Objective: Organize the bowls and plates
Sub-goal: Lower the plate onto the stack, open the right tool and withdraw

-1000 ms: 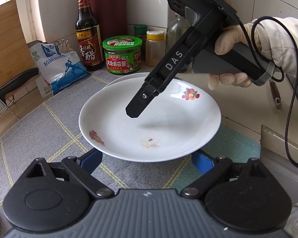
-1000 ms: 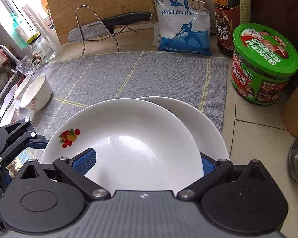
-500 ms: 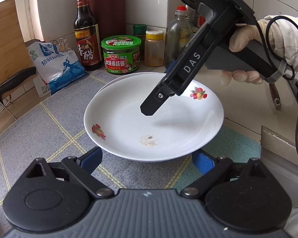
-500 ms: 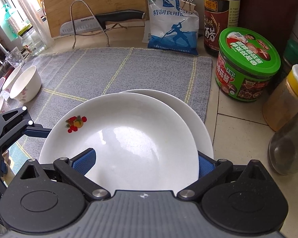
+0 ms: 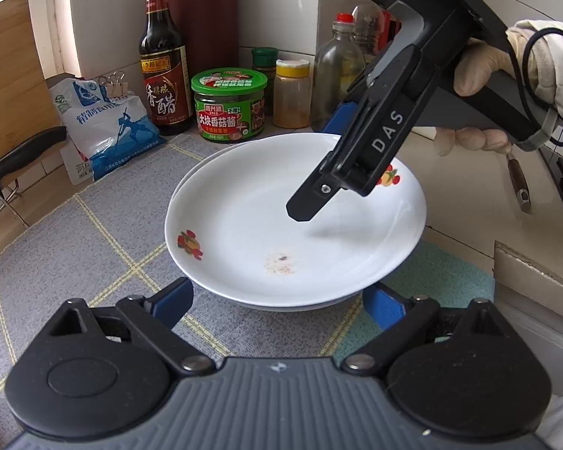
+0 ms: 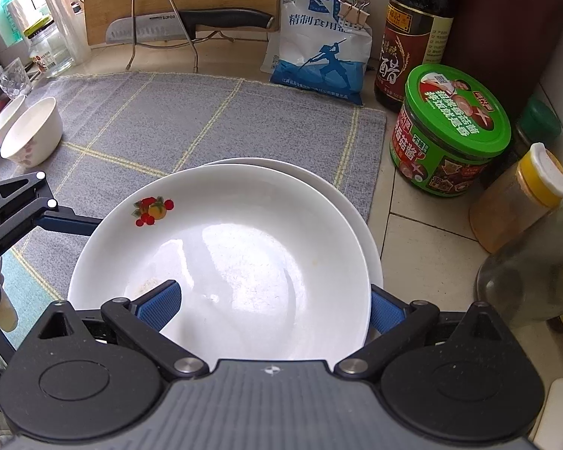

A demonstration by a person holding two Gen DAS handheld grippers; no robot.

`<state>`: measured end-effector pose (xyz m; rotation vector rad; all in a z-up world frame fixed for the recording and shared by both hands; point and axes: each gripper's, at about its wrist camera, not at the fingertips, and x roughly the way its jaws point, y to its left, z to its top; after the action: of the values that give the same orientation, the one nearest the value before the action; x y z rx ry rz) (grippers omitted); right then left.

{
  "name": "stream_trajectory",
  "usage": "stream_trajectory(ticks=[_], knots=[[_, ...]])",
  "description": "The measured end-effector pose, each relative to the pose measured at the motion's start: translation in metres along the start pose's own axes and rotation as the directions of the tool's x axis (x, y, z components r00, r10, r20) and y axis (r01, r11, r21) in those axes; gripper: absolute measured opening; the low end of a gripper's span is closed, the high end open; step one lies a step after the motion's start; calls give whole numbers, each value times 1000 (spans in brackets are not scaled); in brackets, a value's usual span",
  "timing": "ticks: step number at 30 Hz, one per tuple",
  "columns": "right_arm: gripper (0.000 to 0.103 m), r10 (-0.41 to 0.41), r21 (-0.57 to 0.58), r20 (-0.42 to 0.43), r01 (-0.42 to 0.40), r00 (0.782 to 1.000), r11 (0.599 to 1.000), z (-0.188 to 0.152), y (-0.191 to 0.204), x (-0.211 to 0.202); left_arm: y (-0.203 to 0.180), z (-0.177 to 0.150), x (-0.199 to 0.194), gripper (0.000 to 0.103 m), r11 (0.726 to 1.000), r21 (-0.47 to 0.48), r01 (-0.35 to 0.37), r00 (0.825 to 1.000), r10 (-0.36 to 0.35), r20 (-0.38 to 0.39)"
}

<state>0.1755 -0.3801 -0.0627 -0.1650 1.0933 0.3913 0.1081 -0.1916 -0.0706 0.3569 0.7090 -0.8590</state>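
plates: top plate [image 5: 296, 221] with fruit prints sits nested on a second plate [image 6: 351, 202], slightly off-centre so the lower rim peeks out on one side. both rest on the grey mat [image 6: 161, 112] near the counter corner, just beside the green-lid jar [image 6: 454, 138] and the vinegar bottle [image 5: 163, 63].

right gripper [image 6: 274, 303] is tilted steeply down over the stack, one blue finger [image 6: 157, 305] inside the top plate over its rim, the other outside the rim on the far side. jaws straddle the rim but whether the pads actually press it, cannot tell; the far finger is mostly hidden behind the plates. straddling like this looks meant for pinching the rim to lift or nudge the plate square.

left gripper [image 5: 277, 305] is spread wide, released, holding nothing, its fingers either side of the near plate edge without touching. judged as standing by to steady or take the stack.

small brown crumbs [image 5: 281, 262] show in the top plate. two bowls [image 6: 32, 131] sit at the mat's far edge, well apart from the plates, likely next to sort. knife [image 6: 191, 22] on its rack behind, out of the way.
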Motion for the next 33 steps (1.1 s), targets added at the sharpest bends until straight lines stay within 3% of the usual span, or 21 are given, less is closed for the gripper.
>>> stream_trajectory(ticks=[16, 26, 33], knots=[[103, -88, -25, 4, 88, 996, 996, -9, 5, -7, 2, -1, -2, 97, 1000, 5, 6, 1000, -6, 27], [103, -155, -31, 192, 164, 969, 986, -18, 45, -37, 20, -6, -55, 101, 995, -40, -90, 984, 95, 149], [103, -186, -37, 303, 206, 935, 978, -19, 96, -50, 37, -22, -89, 101, 982, -96, -160, 976, 172, 135]])
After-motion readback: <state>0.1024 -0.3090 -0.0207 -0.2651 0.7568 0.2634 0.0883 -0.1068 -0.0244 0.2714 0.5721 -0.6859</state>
